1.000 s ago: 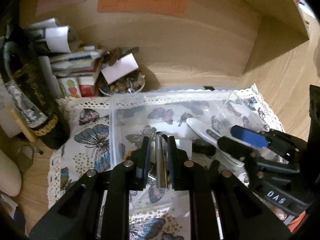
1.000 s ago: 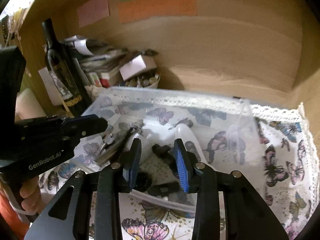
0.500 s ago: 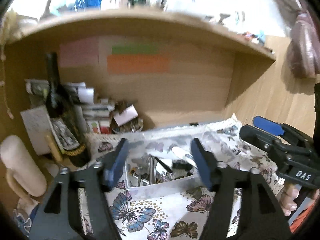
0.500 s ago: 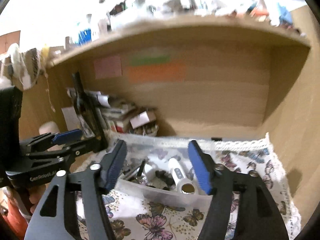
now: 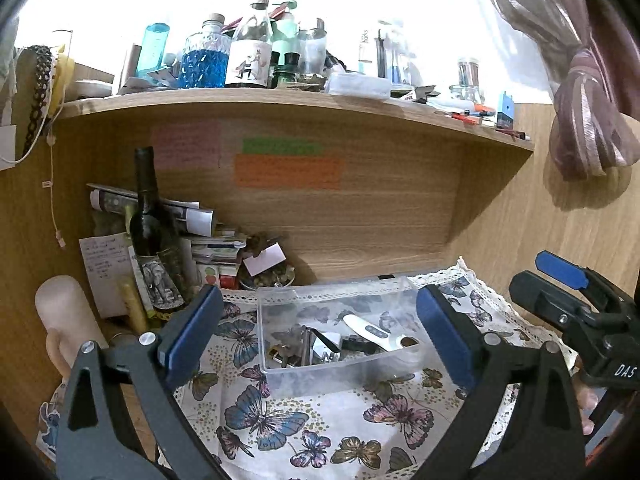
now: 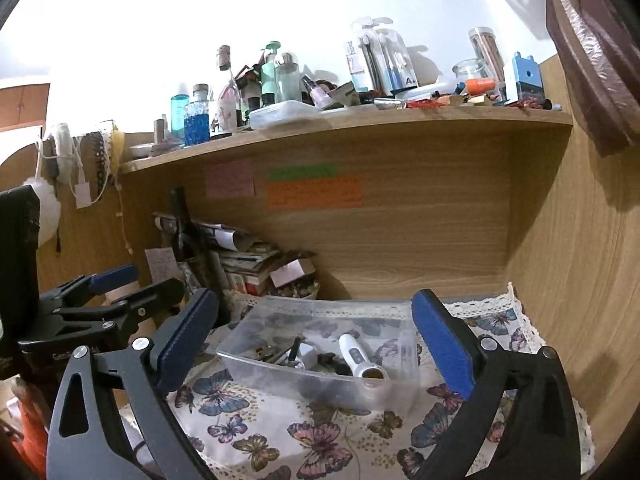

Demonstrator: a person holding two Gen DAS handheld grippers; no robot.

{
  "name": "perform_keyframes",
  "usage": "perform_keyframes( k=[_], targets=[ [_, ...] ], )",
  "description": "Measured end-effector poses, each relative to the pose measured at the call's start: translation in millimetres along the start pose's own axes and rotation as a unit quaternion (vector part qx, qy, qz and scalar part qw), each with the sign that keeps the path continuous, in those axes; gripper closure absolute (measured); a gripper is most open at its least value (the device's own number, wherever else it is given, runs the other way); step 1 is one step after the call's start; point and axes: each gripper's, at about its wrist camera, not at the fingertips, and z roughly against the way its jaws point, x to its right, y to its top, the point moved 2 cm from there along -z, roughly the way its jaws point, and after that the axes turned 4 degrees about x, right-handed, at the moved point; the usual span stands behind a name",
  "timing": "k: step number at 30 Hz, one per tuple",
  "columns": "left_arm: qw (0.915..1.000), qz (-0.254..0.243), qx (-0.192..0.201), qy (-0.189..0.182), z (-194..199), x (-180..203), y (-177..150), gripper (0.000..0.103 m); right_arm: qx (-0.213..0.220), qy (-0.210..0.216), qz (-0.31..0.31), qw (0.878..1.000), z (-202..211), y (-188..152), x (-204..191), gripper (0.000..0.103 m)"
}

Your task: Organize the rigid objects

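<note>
A clear plastic box (image 5: pixel 340 374) stands on a butterfly-print cloth (image 5: pixel 280 420) in a wooden alcove. It holds a white thermometer-like device (image 5: pixel 368 328), metal pieces (image 5: pixel 316 348) and small dark parts. The box also shows in the right wrist view (image 6: pixel 288 376), with the white device (image 6: pixel 356 354) inside. My left gripper (image 5: pixel 320 338) is open and empty, held back from the box. My right gripper (image 6: pixel 316 348) is open and empty too, also back from the box. Each gripper shows in the other's view, the right one (image 5: pixel 568 300) and the left one (image 6: pixel 108 292).
A dark wine bottle (image 5: pixel 150 236) stands at the left beside stacked papers and boxes (image 5: pixel 208 244) and a bowl of small stones (image 5: pixel 268 278). A shelf (image 5: pixel 280 98) above carries several bottles and jars. Wooden walls close the back and right side (image 5: pixel 540 240).
The left gripper let go of a metal piece inside the box and opened wide. Both grippers opened and pulled back and up from the box, so the whole alcove now shows.
</note>
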Motion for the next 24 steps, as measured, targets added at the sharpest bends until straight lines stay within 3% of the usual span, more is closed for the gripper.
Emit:
perform_keyframes(
  k=[24],
  targets=[
    [0.9998,-0.016,0.010,0.001,5.2,10.3,-2.1,0.002,-0.002,0.003,-0.012,1.000,0.8,-3.6,3.8,0.001]
  ],
)
